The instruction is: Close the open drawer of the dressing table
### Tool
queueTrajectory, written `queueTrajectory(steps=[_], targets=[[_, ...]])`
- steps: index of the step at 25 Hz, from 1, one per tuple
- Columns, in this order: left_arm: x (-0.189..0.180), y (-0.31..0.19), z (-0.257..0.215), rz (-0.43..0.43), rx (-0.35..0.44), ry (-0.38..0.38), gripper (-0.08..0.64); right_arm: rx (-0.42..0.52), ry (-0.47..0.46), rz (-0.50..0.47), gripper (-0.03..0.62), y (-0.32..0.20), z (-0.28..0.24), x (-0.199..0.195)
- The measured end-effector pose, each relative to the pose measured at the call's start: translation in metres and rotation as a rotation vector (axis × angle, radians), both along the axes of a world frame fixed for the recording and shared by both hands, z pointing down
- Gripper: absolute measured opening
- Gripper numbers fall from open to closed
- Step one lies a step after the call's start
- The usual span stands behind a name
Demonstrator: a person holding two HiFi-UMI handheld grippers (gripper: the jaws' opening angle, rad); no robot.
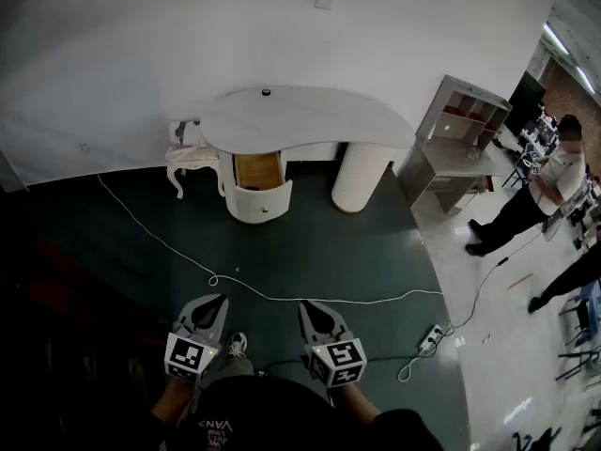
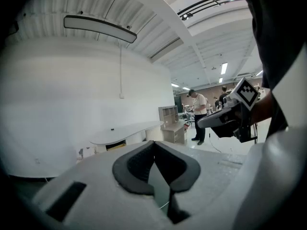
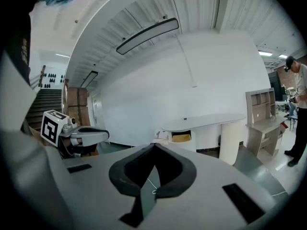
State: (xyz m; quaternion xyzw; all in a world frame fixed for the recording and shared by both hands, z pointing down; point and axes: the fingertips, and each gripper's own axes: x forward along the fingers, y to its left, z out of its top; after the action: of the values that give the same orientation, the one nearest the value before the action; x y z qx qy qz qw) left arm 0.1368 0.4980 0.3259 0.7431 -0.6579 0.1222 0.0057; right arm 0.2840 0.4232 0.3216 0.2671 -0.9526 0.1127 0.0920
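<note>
A white dressing table (image 1: 310,116) with a curved top stands against the far wall. Its drawer (image 1: 259,184) is pulled out, showing a wood-coloured inside and a rounded white front. The table also shows far off in the left gripper view (image 2: 127,131) and the right gripper view (image 3: 204,123). My left gripper (image 1: 218,299) and right gripper (image 1: 307,306) are held close to my body, well short of the table. Both are shut with nothing between the jaws, as the left gripper view (image 2: 153,145) and the right gripper view (image 3: 153,147) show.
A white cable (image 1: 282,294) runs across the dark floor between me and the table, ending at a power strip (image 1: 430,338). A small white stool (image 1: 188,163) stands left of the table, a grey shelf desk (image 1: 455,148) to its right. People (image 1: 526,205) stand at the right.
</note>
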Motion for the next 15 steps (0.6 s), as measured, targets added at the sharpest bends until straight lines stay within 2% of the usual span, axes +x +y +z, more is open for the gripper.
queueTrajectory(steps=[8, 11, 15], targets=[[-0.006, -0.014, -0.002, 0.026, 0.01, 0.061, 0.021, -0.025, -0.048, 0.029, 0.009, -0.017, 0.004, -0.005], [-0.018, -0.027, 0.003, 0.034, -0.005, 0.079, 0.021, -0.037, -0.049, 0.058, 0.098, -0.029, 0.006, -0.014], [-0.038, -0.044, 0.007, 0.047, -0.023, 0.089, 0.023, -0.056, -0.054, 0.092, 0.151, -0.049, 0.007, -0.031]])
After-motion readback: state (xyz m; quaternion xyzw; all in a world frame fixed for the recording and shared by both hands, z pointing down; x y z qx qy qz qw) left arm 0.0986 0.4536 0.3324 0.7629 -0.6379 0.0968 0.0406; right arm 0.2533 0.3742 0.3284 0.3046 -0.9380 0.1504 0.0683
